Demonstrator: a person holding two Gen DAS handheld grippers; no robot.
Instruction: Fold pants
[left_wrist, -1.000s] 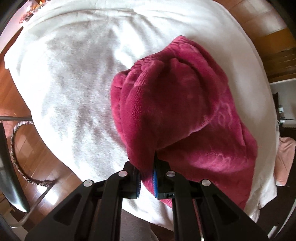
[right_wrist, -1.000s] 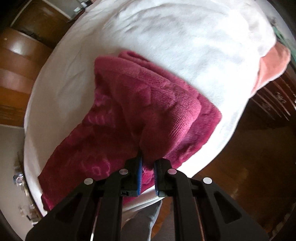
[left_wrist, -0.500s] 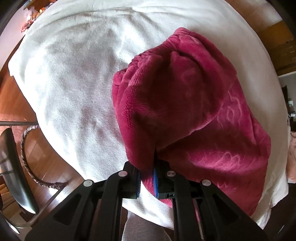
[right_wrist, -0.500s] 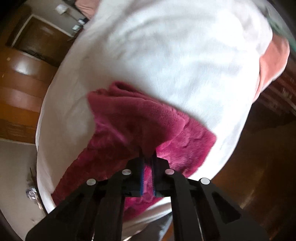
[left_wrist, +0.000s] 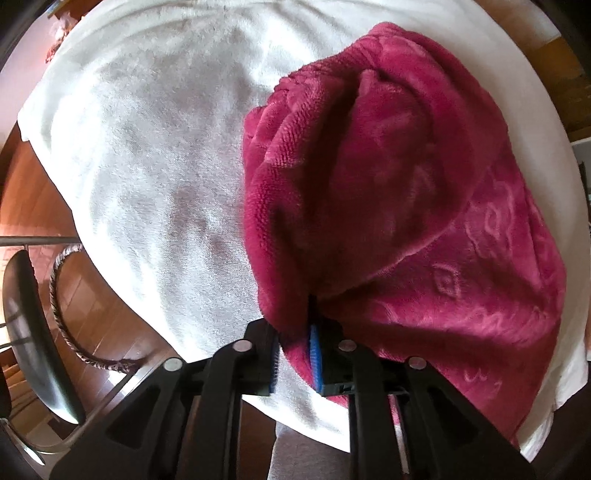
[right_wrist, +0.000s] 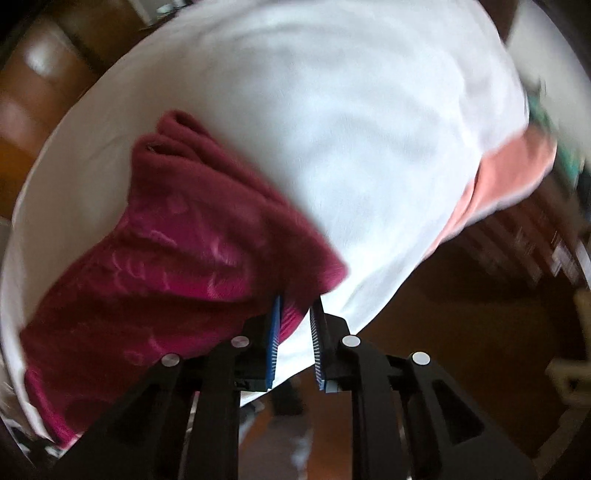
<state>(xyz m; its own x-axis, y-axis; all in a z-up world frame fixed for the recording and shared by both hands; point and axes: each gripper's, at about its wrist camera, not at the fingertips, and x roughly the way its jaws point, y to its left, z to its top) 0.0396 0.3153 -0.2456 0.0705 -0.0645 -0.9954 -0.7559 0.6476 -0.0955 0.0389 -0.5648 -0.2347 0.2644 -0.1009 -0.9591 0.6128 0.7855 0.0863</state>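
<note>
The pants (left_wrist: 388, 192) are dark pink fleece with an embossed pattern, lying folded over on a white blanket (left_wrist: 147, 147). My left gripper (left_wrist: 293, 350) is shut on the near fold of the pants, with fleece bunched between its blue pads. In the right wrist view the pants (right_wrist: 177, 251) lie lower on the blanket (right_wrist: 351, 147). My right gripper (right_wrist: 295, 332) has its jaws a little apart, with the pants' corner just at the tips; the view is blurred.
A dark chair (left_wrist: 29, 332) and a braided rope loop (left_wrist: 66, 314) stand on the wooden floor at the left. A salmon-pink cloth (right_wrist: 509, 184) hangs at the blanket's right edge. Dark wooden furniture (right_wrist: 535, 240) is beyond it.
My right gripper has lowered the fold onto the blanket and its jaws have parted, letting the fleece slip out. My left gripper still holds its fold and has shifted slightly.
</note>
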